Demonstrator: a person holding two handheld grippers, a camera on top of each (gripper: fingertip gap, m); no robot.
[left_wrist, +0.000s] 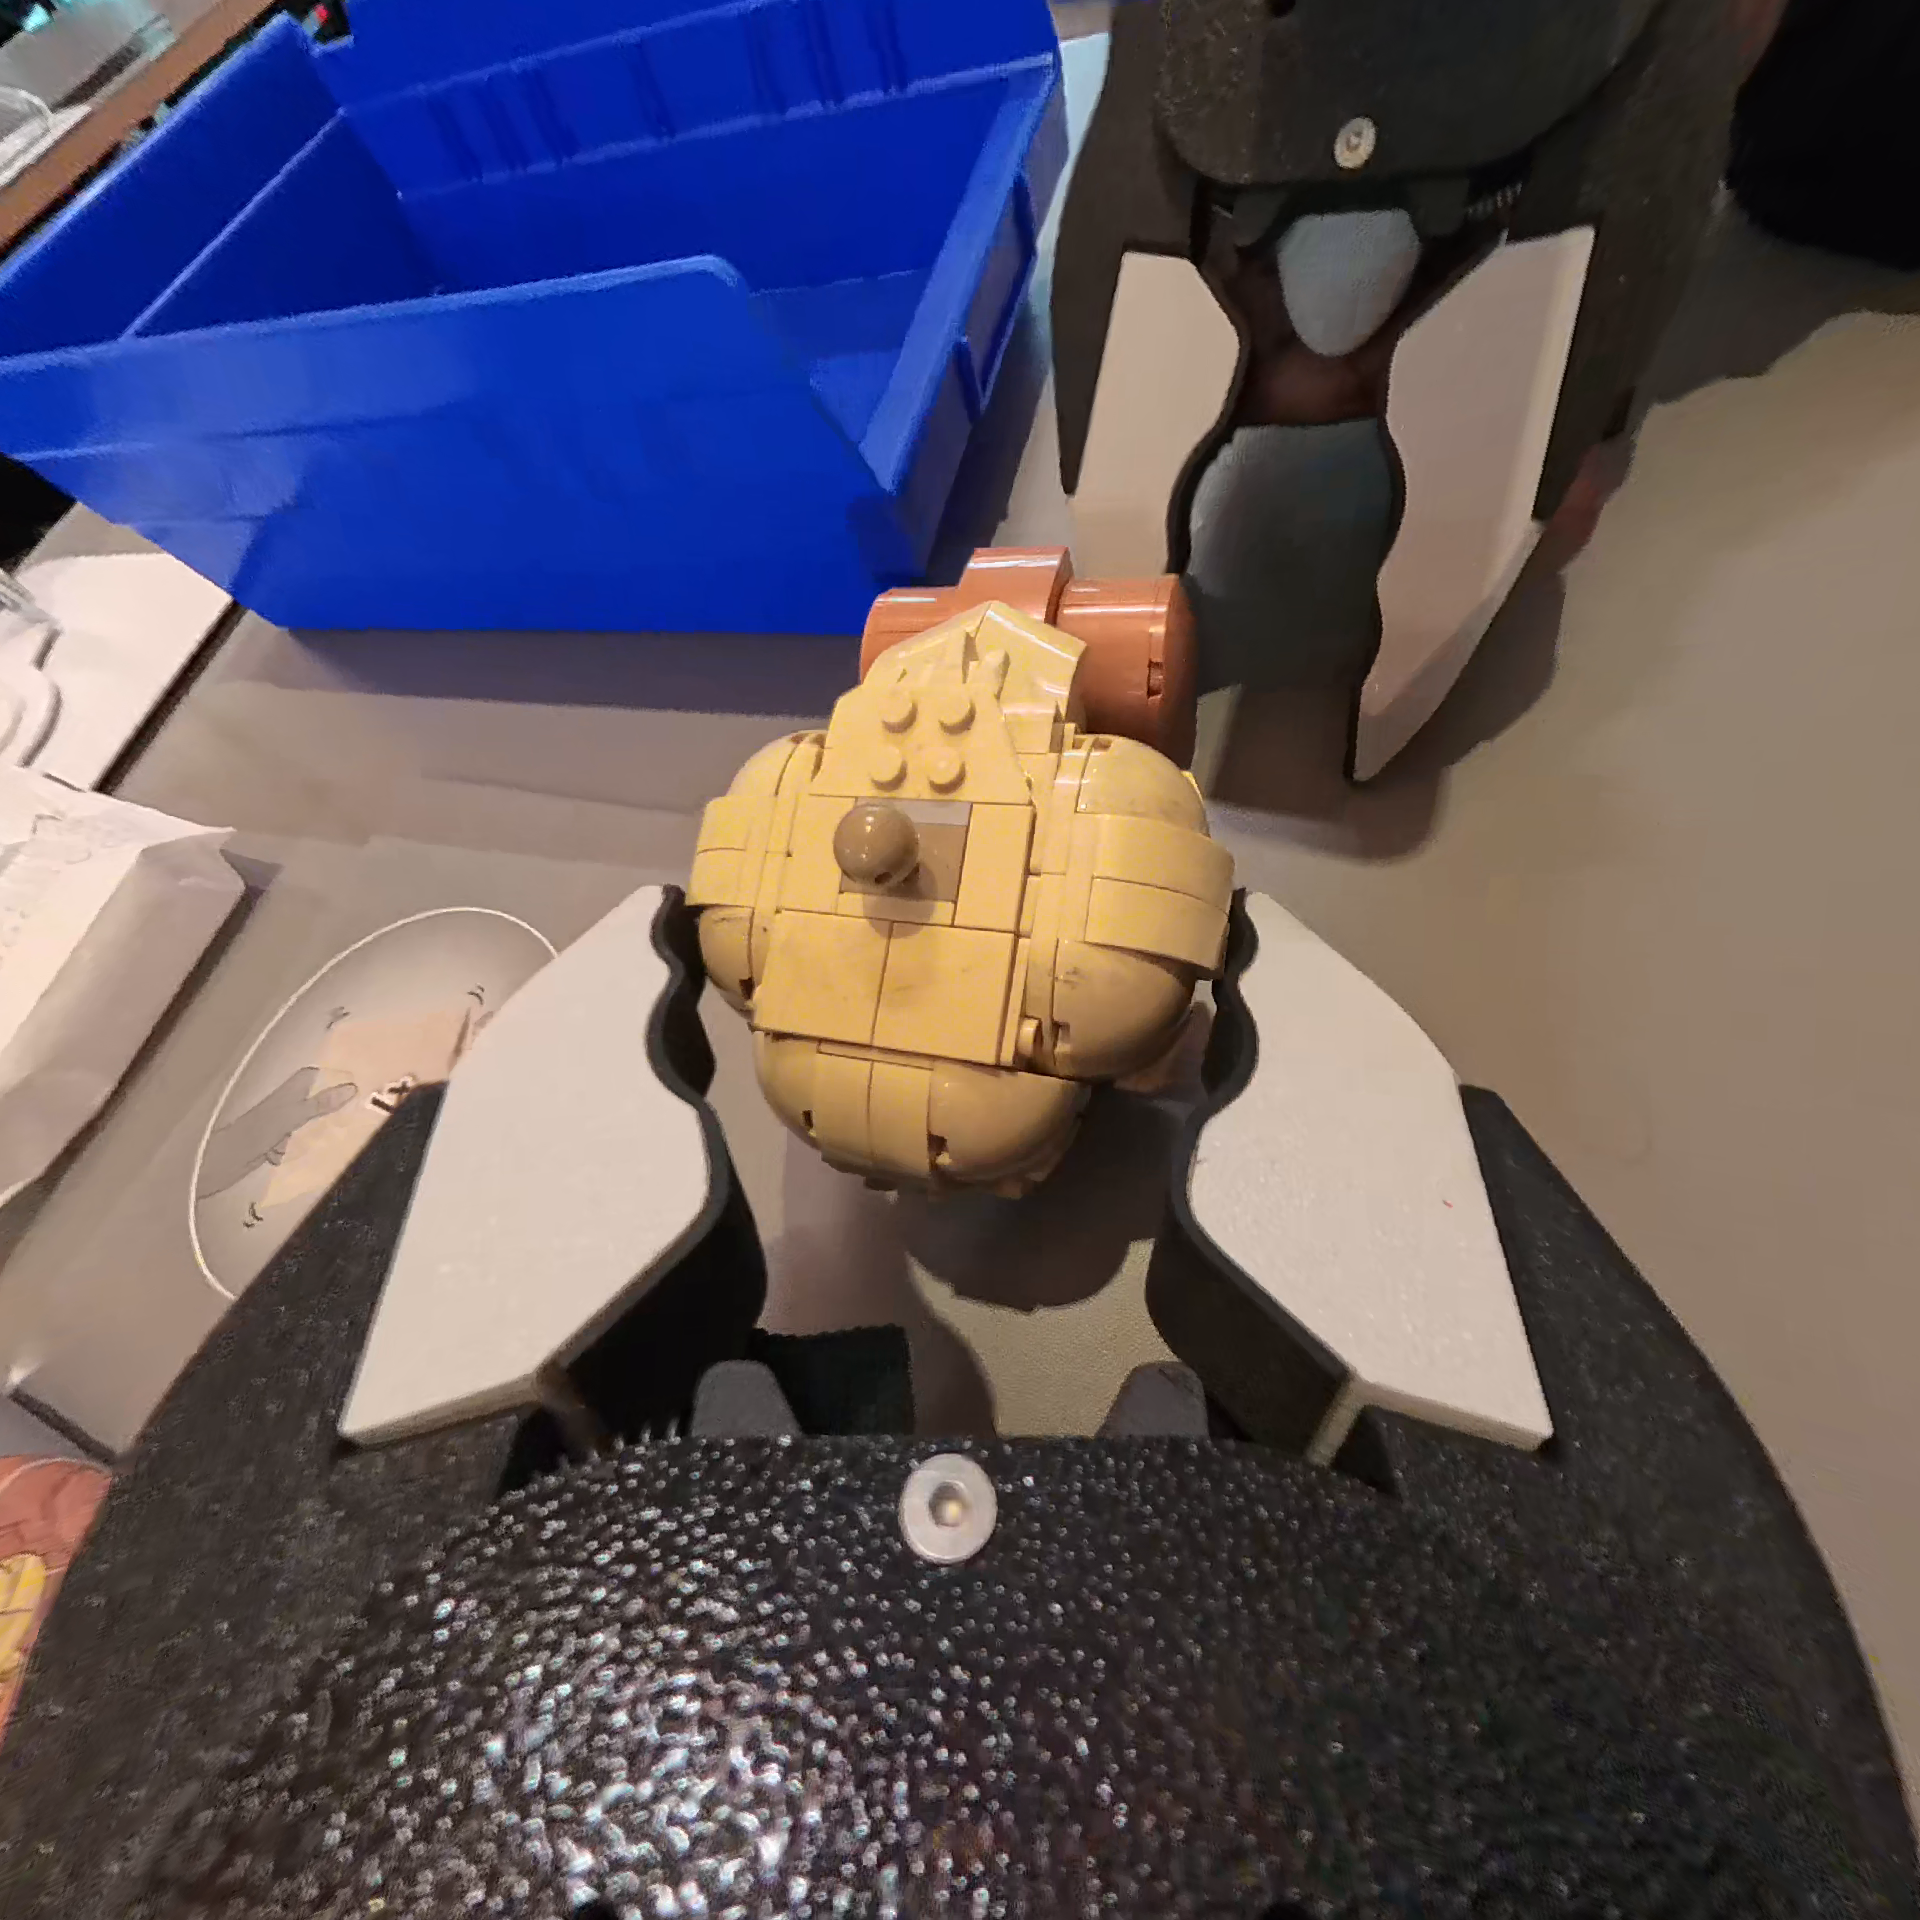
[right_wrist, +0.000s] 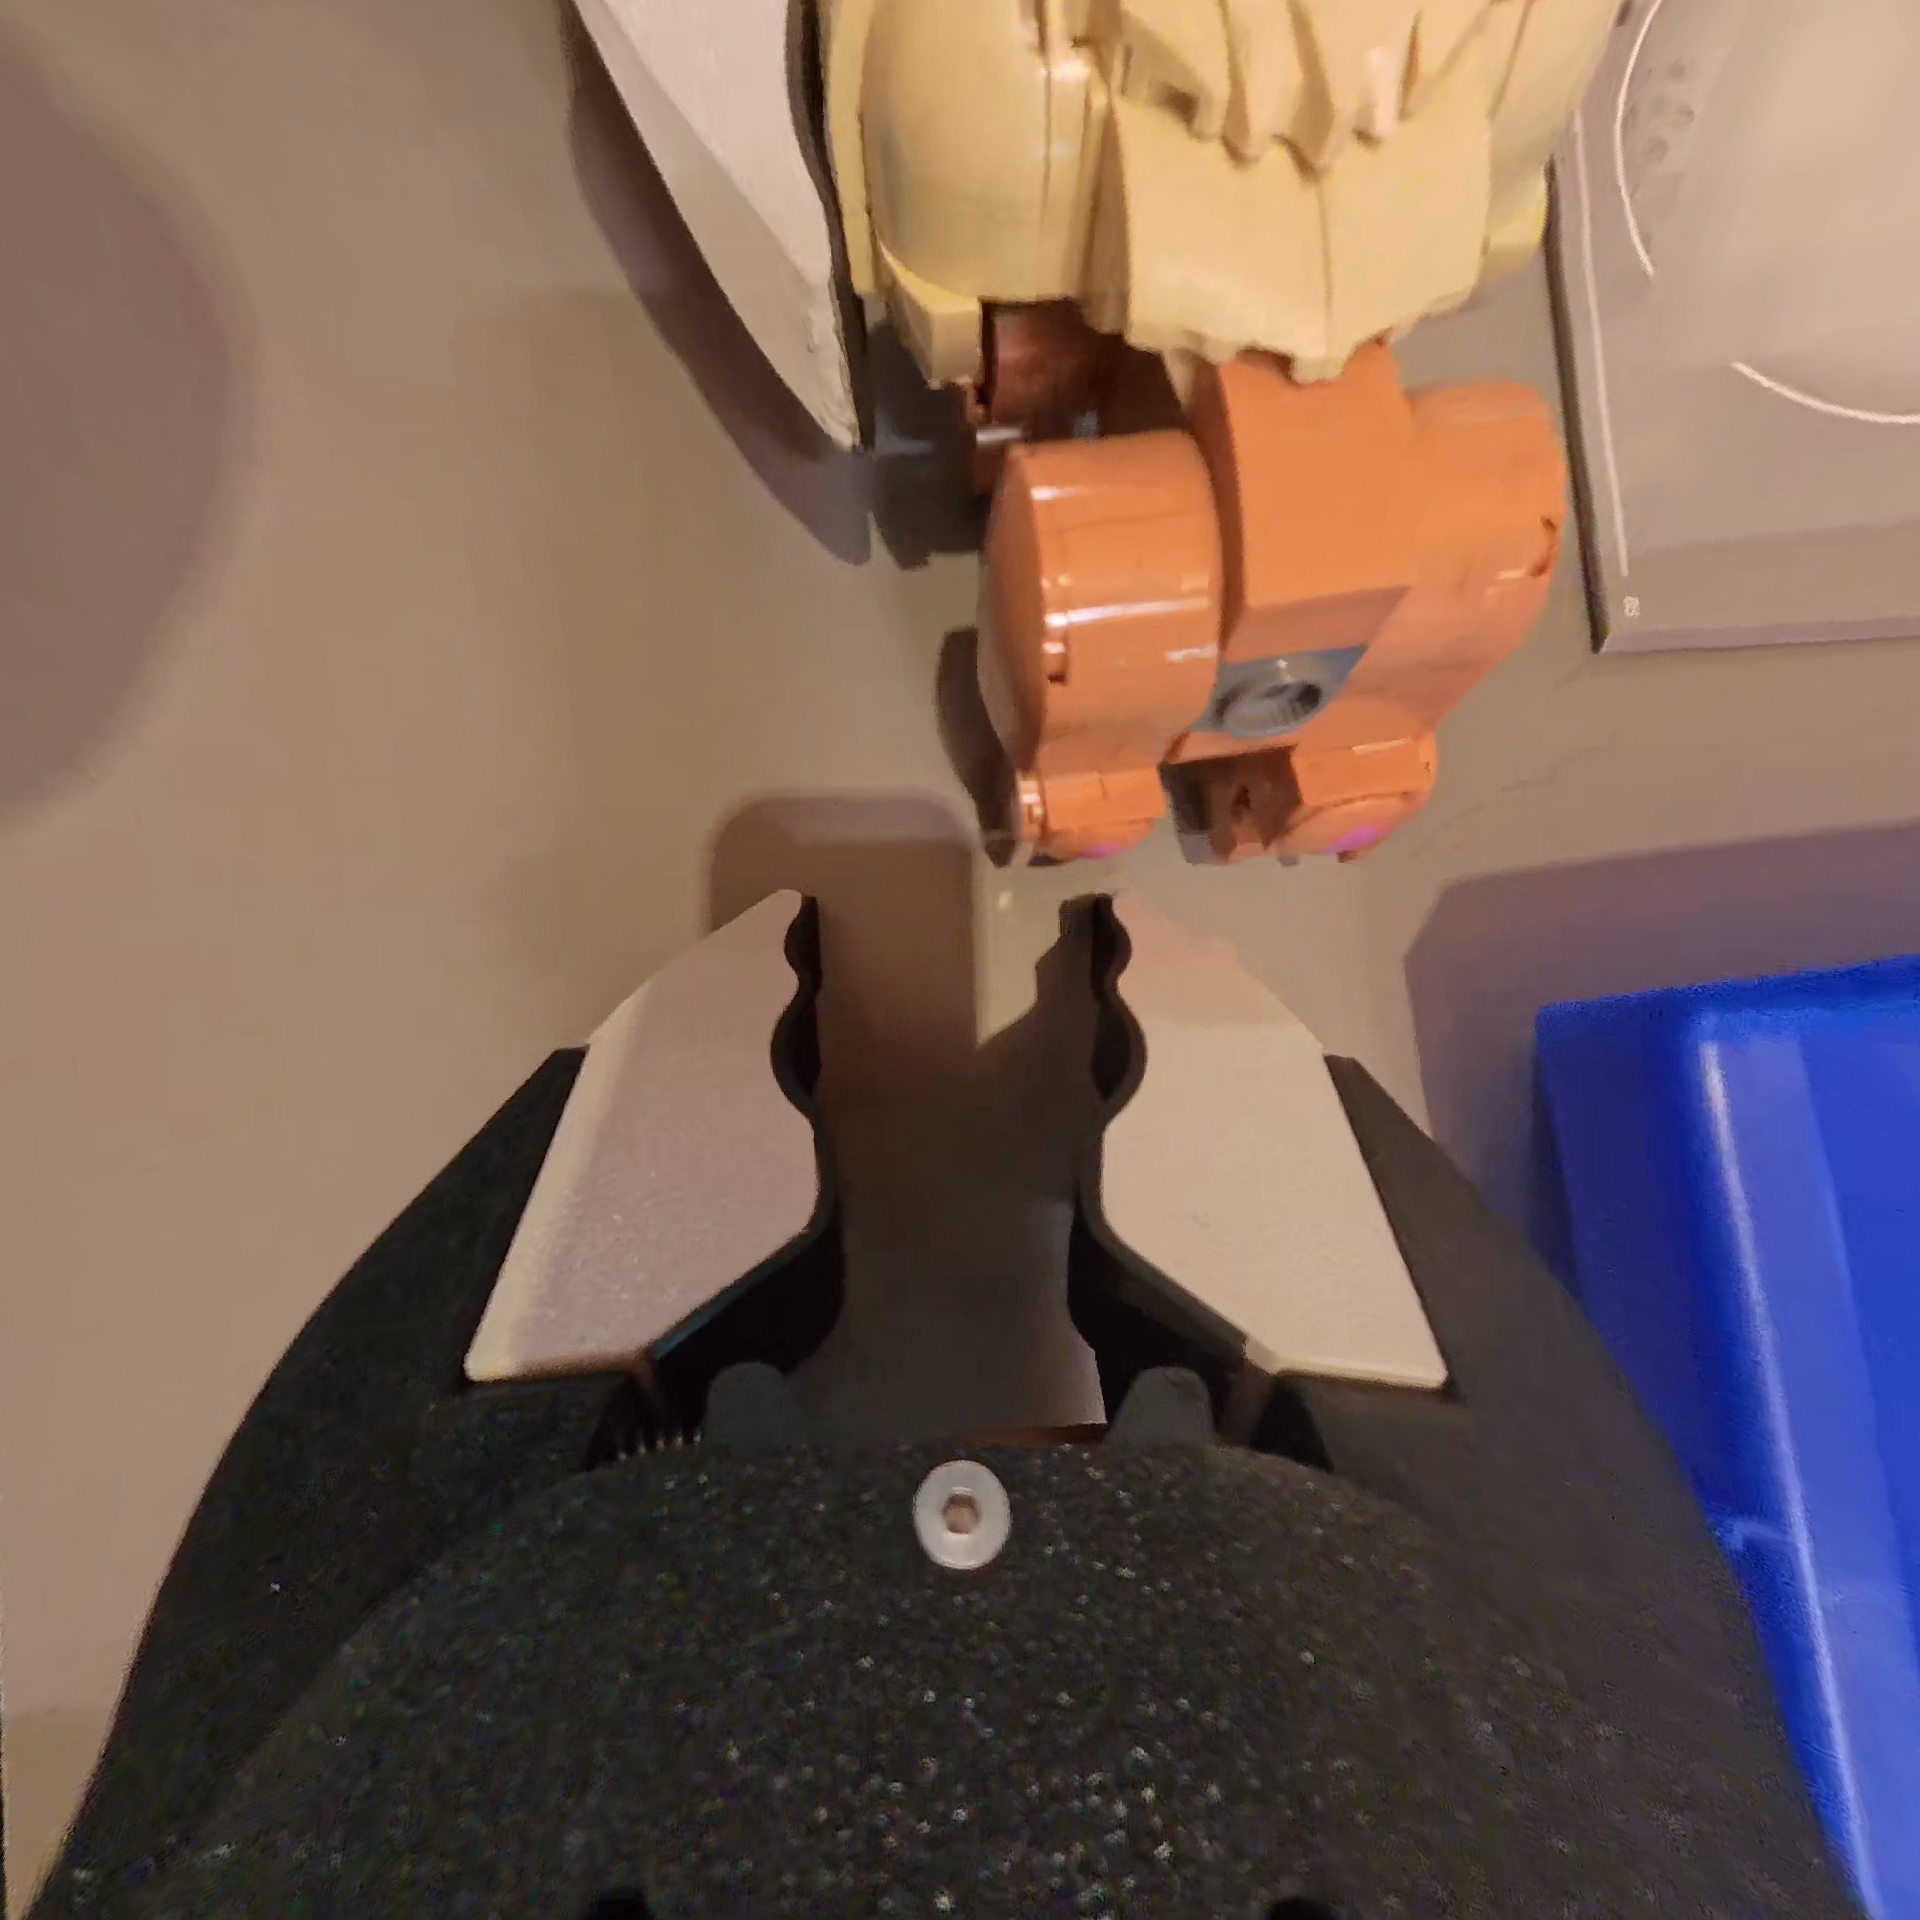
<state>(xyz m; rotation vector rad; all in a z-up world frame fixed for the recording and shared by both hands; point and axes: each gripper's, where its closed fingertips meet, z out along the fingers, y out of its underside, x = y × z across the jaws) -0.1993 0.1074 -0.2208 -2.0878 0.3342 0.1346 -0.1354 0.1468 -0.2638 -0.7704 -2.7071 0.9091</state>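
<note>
Brick figure (left_wrist: 935, 935) sits pinched by its tan head between the left tongs (left_wrist: 956, 925), while the right tongs (right_wrist: 951, 914), spread and empty, hover just short of its orange body (right_wrist: 1247, 623).

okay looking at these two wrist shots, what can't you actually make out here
- The tan brick model: its underside is hidden in the left wrist view by its own bulk; the right wrist view cuts it off at the top edge.
- The orange brick part: mostly hidden behind the tan model in the left wrist view.
- The blue bin: its floor is hidden by its walls.
- The round disc: partly covered by the left gripper; its drawing is too small to read.
</note>
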